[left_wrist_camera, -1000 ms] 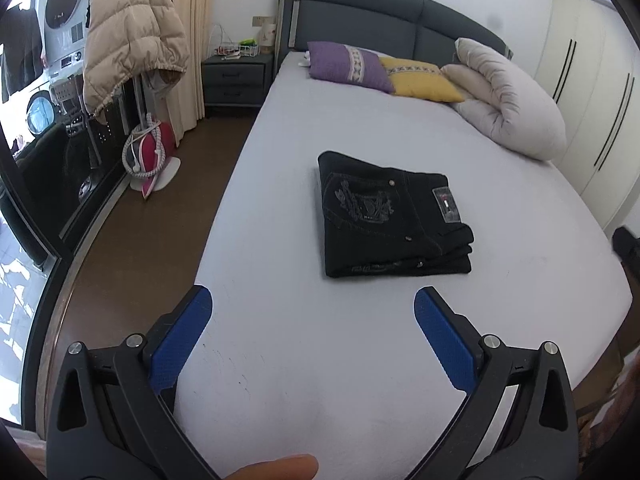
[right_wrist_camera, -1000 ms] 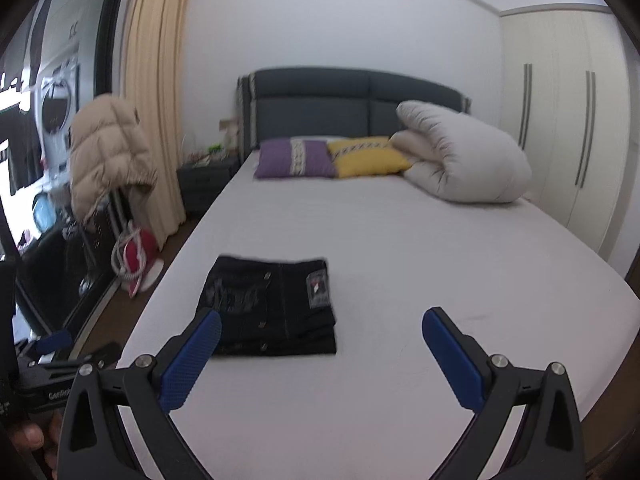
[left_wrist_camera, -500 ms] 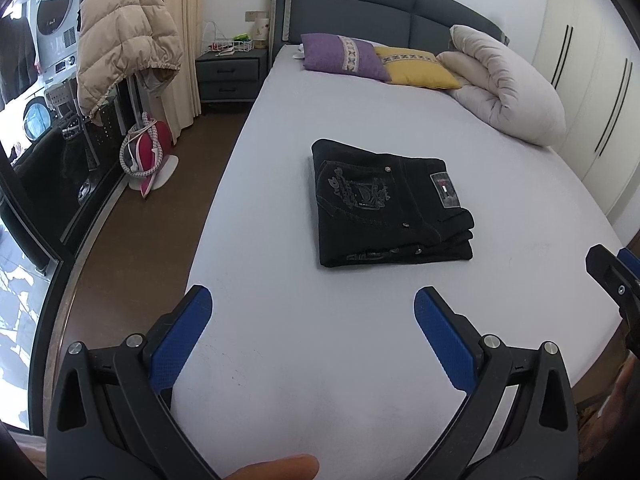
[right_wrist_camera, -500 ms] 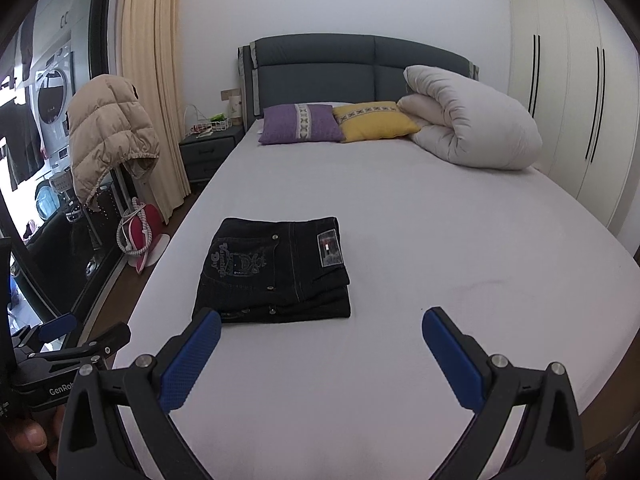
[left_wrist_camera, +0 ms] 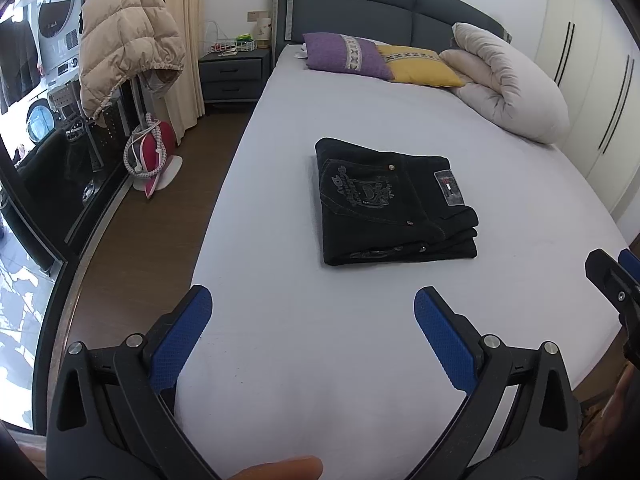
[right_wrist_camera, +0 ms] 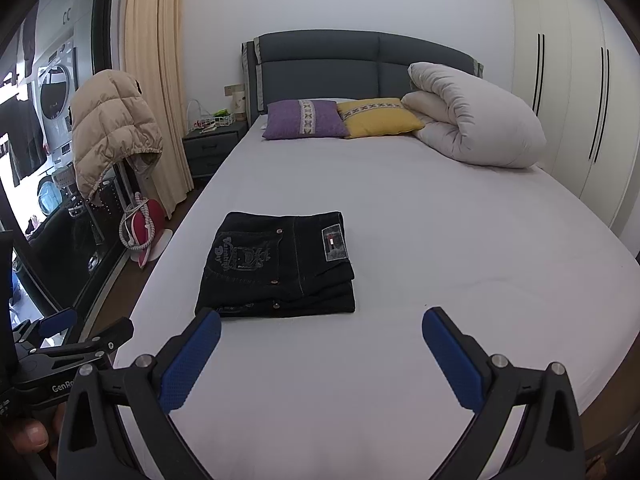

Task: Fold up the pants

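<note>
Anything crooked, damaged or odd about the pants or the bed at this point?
Nothing stands out. The black pants lie folded in a compact stack on the bed, edges fairly even, patch label facing up. Both tongs, left and right, hover open and empty short of the stack.

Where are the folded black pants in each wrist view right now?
Left wrist: folded black pants lie on the bed, right of centre, beyond the open fingers.
Right wrist: the pants lie left of centre, just past the left finger.
Shared landmark: the purple pillow at the headboard.
</note>
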Demonstrator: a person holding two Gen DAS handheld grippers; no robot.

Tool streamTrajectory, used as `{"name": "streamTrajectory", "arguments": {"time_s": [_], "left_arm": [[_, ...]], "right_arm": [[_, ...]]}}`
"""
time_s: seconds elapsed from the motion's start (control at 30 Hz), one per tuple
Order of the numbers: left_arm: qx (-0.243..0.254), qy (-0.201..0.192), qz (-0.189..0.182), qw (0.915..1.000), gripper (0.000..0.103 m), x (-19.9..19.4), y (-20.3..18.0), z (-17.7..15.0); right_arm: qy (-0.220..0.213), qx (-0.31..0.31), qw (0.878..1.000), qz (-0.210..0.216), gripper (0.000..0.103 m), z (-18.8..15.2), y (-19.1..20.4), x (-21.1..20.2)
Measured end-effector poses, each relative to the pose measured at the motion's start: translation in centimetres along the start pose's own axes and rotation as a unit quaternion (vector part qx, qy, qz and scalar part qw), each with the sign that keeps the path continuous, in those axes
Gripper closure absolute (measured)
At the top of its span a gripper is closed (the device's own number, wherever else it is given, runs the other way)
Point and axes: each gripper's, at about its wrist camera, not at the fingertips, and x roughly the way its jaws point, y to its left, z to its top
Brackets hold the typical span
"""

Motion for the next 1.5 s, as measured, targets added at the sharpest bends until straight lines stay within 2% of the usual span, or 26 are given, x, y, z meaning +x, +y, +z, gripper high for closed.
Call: {"name": "streamTrajectory", "arguments": {"time_s": [1.5], "left_arm": [[0.016,0.002,0.013,0.9998,0.0,0.29,-0.03,-0.13]], "right_arm": [[0.005,-0.003,1.0,0.003,0.0,-0.58,0.23,-0.08]]}}
